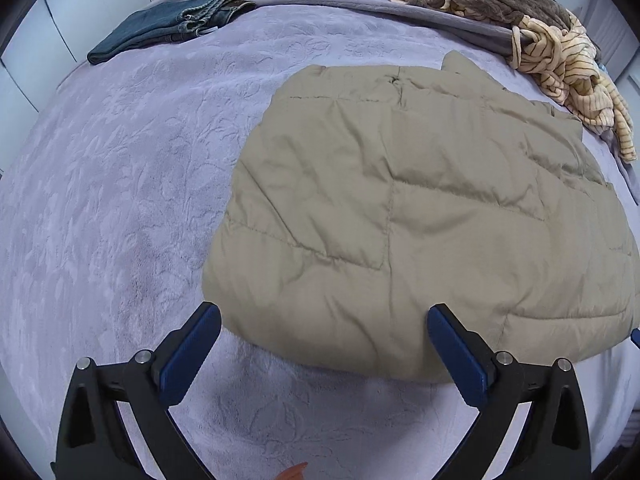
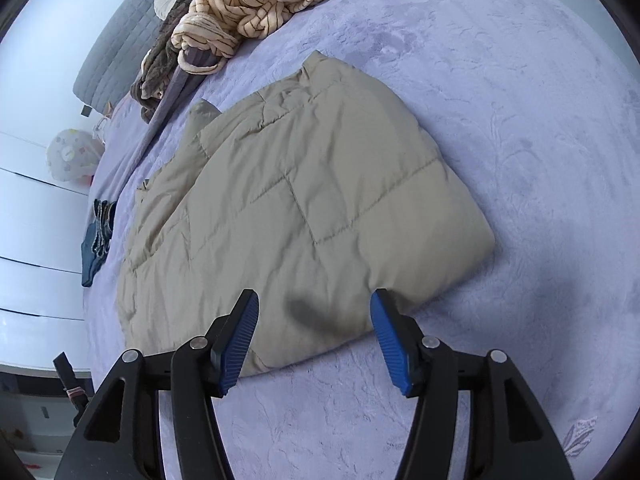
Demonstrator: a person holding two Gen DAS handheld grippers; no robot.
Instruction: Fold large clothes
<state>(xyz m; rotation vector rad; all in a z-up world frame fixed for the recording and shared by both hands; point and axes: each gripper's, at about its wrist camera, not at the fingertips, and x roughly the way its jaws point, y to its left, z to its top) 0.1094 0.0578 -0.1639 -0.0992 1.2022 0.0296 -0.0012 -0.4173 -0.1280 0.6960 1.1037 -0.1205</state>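
Observation:
A beige quilted puffer jacket [image 1: 420, 208] lies folded flat on the lavender bed cover [image 1: 120, 200]. It also shows in the right wrist view [image 2: 304, 208]. My left gripper [image 1: 324, 320] is open and empty, hovering at the jacket's near left corner. My right gripper [image 2: 314, 304] is open and empty, just above the jacket's near edge by its right corner; it casts a shadow on the fabric.
Folded blue jeans [image 1: 172, 20] lie at the far left of the bed, also in the right wrist view [image 2: 98, 236]. A pile of striped cream and brown clothes [image 1: 552, 52] sits at the far right, also seen from the right wrist [image 2: 248, 4]. White cabinets [image 2: 36, 240] flank the bed.

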